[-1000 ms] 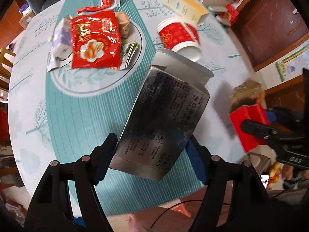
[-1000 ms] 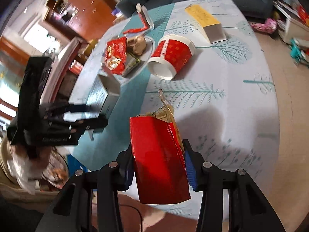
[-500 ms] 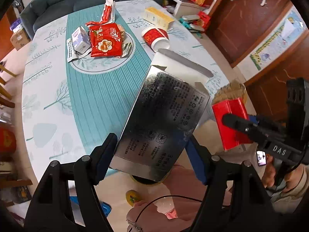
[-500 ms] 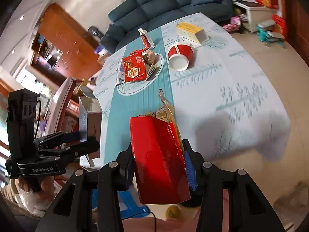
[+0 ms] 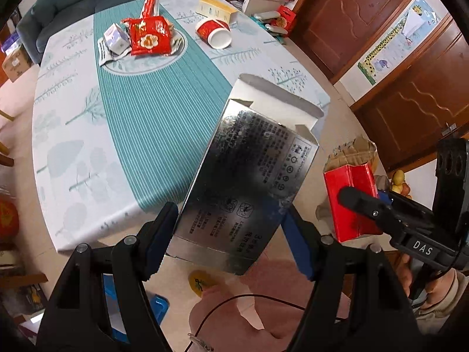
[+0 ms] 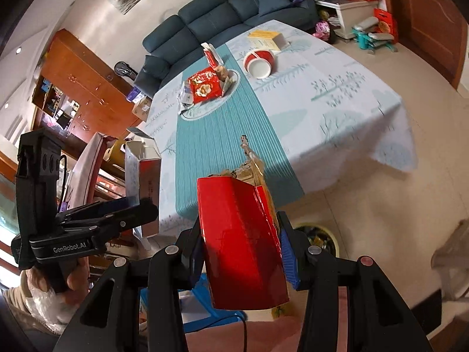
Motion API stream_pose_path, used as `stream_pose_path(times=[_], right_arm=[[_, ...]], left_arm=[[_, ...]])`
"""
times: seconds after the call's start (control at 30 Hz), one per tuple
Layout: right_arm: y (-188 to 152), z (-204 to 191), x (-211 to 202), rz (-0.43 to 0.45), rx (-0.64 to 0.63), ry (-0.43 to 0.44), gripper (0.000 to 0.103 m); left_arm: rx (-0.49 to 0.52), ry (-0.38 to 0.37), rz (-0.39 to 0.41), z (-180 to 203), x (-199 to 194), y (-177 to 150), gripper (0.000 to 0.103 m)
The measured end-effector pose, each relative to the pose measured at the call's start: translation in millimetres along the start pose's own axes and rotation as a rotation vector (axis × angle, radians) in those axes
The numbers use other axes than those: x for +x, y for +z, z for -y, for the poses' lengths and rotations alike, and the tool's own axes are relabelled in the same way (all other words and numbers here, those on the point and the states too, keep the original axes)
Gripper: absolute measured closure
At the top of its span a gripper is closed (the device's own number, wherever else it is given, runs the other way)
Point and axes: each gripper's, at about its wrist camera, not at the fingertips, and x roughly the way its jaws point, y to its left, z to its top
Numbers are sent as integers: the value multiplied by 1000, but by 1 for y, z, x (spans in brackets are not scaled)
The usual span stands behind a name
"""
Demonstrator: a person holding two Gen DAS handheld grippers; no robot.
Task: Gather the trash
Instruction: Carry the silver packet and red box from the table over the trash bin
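Note:
My left gripper is shut on an open silver carton, held in the air off the table's near edge; it also shows in the right wrist view. My right gripper is shut on a torn red box, also held off the table; the box shows in the left wrist view. On the table lie a red snack bag, a small white carton, a tipped red paper cup and a yellow box.
A yellow-rimmed bin with trash in it stands on the floor below the table's near edge. A blue object lies on the floor beside it. A dark sofa and wooden cabinets stand beyond the table.
Both grippers have pulled back and up from the table with their boxes. The table now looks farther away and the floor and bin have come into view.

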Motion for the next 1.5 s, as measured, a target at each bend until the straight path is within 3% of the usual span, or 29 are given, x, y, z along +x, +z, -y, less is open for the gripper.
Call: stream_pose_path(times=[0.27, 0.57, 0.77, 1.03, 1.23, 1.5], right_arm=[[-8, 20, 6, -63, -7, 0, 59], [-18, 70, 20, -143, 6, 17, 59], [-45, 110, 59, -204, 29, 21, 59], [-90, 159, 152, -264, 70, 6, 58], [-118, 197, 218, -279, 120, -33, 58], [-142, 233, 273, -277, 186, -83, 58]], left_arm=[[-60, 7, -27, 12, 10, -15, 34], [-110, 48, -77, 46, 53, -33, 34], [-160, 85, -145, 60, 110, -64, 34], [-205, 135, -246, 59, 217, -106, 34], [-257, 149, -271, 41, 286, -117, 34], [-255, 168, -309, 29, 367, -124, 34]])
